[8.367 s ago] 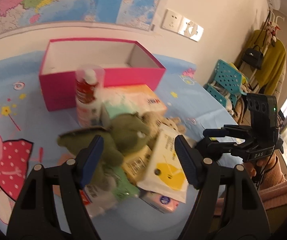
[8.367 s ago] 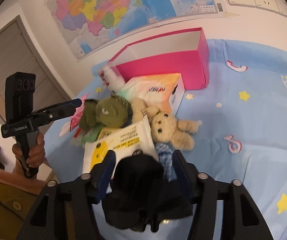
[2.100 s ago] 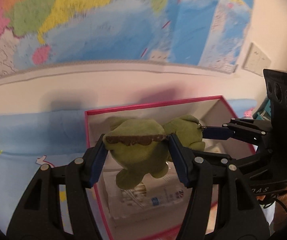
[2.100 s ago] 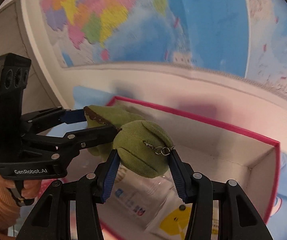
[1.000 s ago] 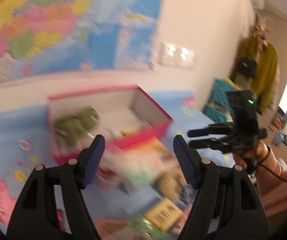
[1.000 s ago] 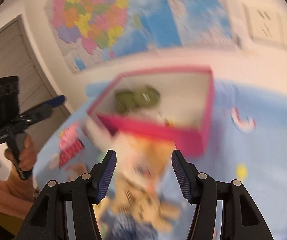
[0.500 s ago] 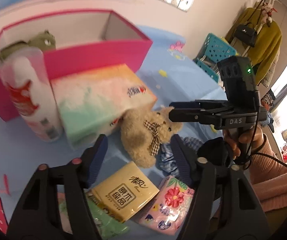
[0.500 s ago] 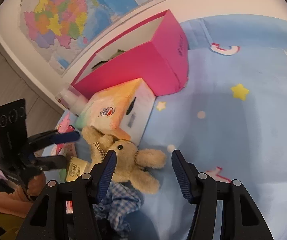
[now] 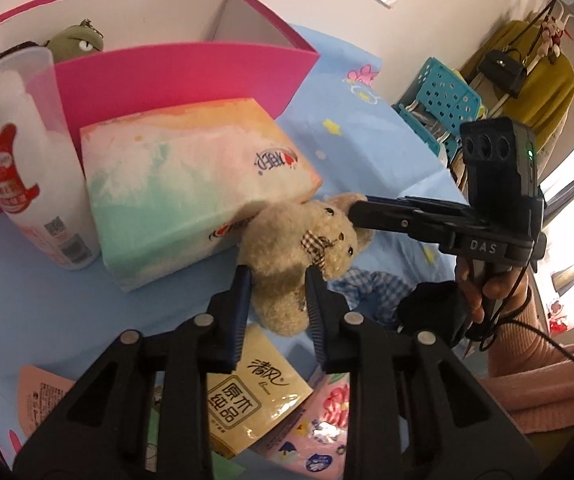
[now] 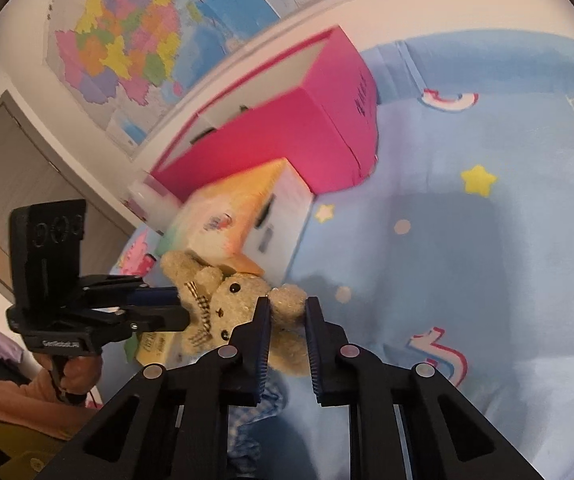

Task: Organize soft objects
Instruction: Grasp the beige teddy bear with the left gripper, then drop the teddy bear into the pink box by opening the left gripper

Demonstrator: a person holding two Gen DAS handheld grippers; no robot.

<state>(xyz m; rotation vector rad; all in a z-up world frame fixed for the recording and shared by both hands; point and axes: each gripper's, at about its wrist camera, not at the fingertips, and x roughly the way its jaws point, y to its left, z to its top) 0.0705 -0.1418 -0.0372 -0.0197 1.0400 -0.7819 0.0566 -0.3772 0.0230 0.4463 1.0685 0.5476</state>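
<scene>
A tan teddy bear with a checked bow lies on the blue sheet against a pastel tissue box. My left gripper is closing, its pads pressing the bear's lower body from both sides. My right gripper is closing too, and its pads pinch one of the bear's rounded limbs. A green plush toy sits inside the open pink box behind the tissue box.
A clear bottle with a red label stands left of the tissue box. Tissue packs and a pink floral pack lie near me. A blue checked cloth and a black soft item lie under the right gripper. Open blue sheet stretches to the right.
Both grippers came down from the pink box to the pile, leaving the green toy inside. Their jaws have narrowed from wide apart onto the teddy bear.
</scene>
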